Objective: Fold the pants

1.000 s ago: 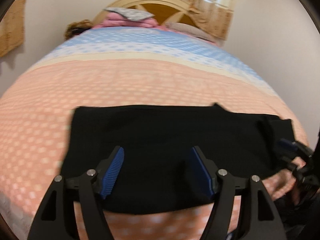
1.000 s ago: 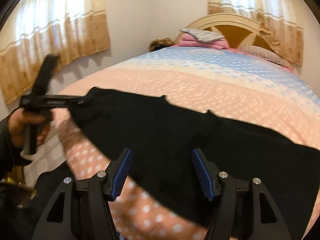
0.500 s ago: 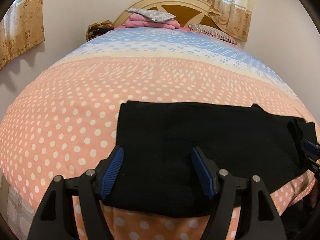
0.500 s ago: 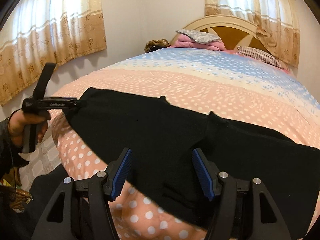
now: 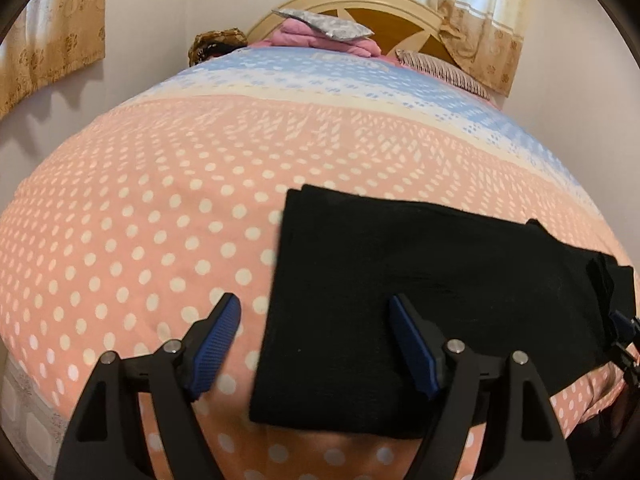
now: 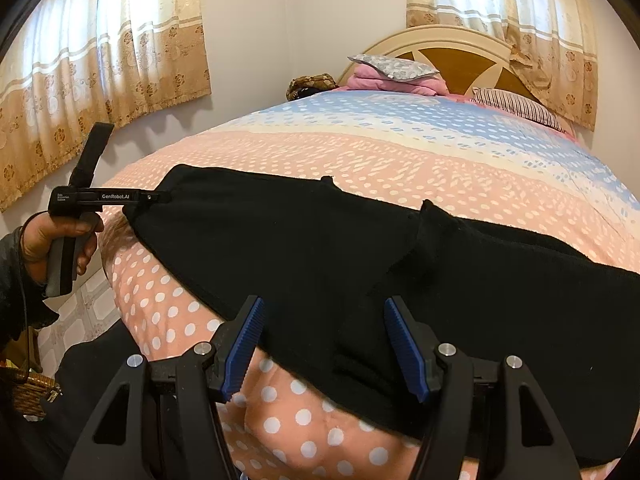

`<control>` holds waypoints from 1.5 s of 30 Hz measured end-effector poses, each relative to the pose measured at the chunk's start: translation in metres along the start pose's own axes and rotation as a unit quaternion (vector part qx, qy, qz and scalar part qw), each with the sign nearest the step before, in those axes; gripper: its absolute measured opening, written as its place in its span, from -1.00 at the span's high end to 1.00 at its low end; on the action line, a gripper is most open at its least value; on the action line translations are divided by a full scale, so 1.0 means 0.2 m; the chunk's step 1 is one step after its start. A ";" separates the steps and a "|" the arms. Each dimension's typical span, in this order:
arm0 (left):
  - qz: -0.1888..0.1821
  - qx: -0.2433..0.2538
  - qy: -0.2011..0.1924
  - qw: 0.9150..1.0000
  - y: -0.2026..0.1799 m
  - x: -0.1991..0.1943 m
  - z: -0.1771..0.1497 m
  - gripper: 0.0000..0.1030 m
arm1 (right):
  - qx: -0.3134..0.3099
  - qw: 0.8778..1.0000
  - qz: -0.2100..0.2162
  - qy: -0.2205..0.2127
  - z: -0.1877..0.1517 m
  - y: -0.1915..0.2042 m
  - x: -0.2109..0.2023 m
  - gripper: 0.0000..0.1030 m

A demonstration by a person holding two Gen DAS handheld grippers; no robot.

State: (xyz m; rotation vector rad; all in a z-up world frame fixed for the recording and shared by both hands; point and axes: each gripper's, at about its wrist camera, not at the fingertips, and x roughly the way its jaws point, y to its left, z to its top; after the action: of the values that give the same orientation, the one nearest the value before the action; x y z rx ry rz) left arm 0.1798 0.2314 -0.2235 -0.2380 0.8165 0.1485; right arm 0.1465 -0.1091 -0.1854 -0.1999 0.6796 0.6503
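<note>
On polka-dot bedspread [image 5: 160, 220], flat black pants [image 5: 400, 280], rectangular fold

Two hand-held black plastic grippers with ribbed blue pads

The left gripper [image 5: 316, 342] and the right gripper [image 6: 322, 346] are each built of black triangular-cutout arms, fitted with silver round screws just behind the ribbed blue pads [image 6: 244, 346]. Seen from the side, the left gripper's slim black body bears white "GenRobot.AI" lettering, with a grey handle below it. A dark sleeve [image 6: 12, 276] is worn behind the left hand [image 6: 52, 240] on that handle.
</note>
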 end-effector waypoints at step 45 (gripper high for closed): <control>-0.198 -0.031 -0.066 0.978 -0.19 -0.42 0.15 0.57 | 0.028 0.999 -0.043 -0.016 0.07 -0.11 -0.15 -0.25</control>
State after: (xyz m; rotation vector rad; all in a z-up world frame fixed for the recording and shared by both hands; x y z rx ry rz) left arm 0.1527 0.2004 -0.1366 -0.4399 0.6202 -0.1836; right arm 0.1485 -0.1360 -0.1560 -0.1662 0.6529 0.5508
